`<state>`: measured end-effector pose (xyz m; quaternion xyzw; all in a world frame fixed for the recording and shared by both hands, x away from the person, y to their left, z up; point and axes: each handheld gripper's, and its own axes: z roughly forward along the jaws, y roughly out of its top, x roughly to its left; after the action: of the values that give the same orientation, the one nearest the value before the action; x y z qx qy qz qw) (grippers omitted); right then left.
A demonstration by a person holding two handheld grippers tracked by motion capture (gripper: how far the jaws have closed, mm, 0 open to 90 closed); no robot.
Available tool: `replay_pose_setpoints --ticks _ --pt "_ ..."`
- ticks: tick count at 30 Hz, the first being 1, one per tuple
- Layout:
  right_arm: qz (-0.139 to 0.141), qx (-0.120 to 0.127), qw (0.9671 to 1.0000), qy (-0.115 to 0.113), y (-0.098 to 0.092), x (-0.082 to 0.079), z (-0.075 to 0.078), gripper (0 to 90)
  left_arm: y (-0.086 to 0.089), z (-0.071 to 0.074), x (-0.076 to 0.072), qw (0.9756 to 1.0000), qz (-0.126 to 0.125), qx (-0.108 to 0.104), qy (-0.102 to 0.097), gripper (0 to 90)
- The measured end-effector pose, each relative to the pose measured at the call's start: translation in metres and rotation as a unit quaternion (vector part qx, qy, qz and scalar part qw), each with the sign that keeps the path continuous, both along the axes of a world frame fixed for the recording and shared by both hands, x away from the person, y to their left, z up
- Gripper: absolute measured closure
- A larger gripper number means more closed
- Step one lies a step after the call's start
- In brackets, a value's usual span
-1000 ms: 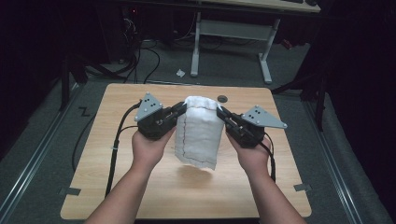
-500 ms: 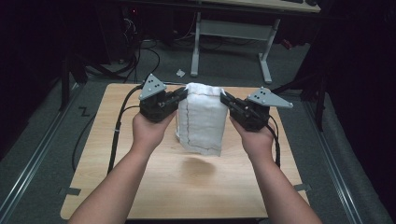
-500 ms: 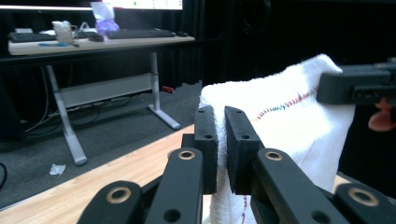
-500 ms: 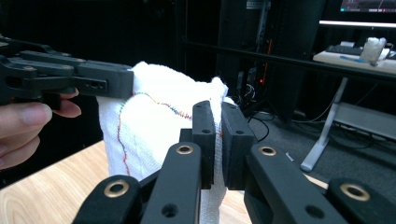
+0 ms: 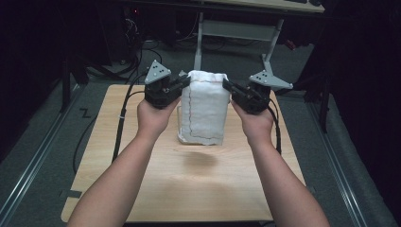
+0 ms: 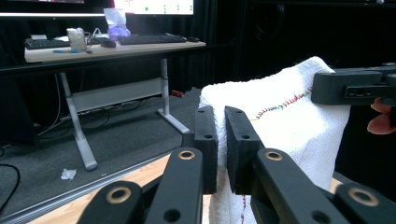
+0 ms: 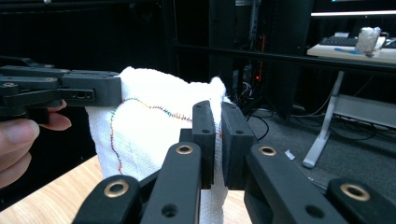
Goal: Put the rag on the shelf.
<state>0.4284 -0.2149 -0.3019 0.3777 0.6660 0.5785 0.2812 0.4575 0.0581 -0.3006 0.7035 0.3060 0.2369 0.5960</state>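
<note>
A white towel [image 5: 205,108] with coloured stitching along its edge hangs in the air above the wooden table [image 5: 142,189], its lower edge off the surface. My left gripper [image 5: 185,84] is shut on the towel's top left corner, and my right gripper [image 5: 226,86] is shut on its top right corner. In the left gripper view the jaws pinch the towel [image 6: 285,121] at my left gripper [image 6: 220,147], with the other gripper's jaw at the far corner. In the right gripper view my right gripper [image 7: 218,140] clamps the towel [image 7: 149,135] the same way.
Beyond the table stands a desk [image 5: 246,28] on white legs, with cables [image 5: 142,52] on the grey floor. In the left gripper view that desk [image 6: 112,49] carries keyboards and small items. Dark surroundings lie on both sides.
Both grippers have lifted the towel higher and carried it farther from the person. It now hangs straighter between them, and its shadow on the table has shrunk.
</note>
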Motion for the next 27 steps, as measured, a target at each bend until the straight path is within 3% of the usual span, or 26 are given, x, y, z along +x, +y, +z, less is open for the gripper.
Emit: replay_pose_setpoints --ticks 4,7,11,15,20,22,27 --pt "0.003 0.015 0.9998 0.015 -0.001 0.014 0.002 86.1 -0.003 0.005 0.013 0.9996 0.009 0.027 -0.006 84.2" --pt "0.000 0.023 0.9994 0.027 0.000 0.028 0.000 86.1 -0.002 0.008 0.021 0.9992 0.013 0.036 -0.004 84.2" --pt "-0.003 0.028 0.9988 0.041 0.002 0.043 -0.002 86.0 0.000 0.008 0.033 0.9997 0.013 0.016 0.015 84.2" --pt "-0.006 0.019 0.9991 0.038 0.003 0.053 -0.001 86.0 0.000 0.004 0.045 0.9996 0.016 0.011 0.021 84.1" --pt "-0.015 0.022 0.9989 0.038 0.004 0.068 -0.004 85.9 0.002 -0.005 0.063 0.9992 0.016 -0.022 0.030 84.0" --pt "-0.023 0.027 0.9984 0.043 0.005 0.076 -0.009 85.9 0.000 -0.011 0.071 0.9988 0.023 -0.021 0.037 84.0" --pt "-0.029 -0.001 0.9982 0.052 0.008 0.092 -0.017 85.7 -0.001 -0.023 0.083 0.9982 0.030 -0.012 0.051 83.8"
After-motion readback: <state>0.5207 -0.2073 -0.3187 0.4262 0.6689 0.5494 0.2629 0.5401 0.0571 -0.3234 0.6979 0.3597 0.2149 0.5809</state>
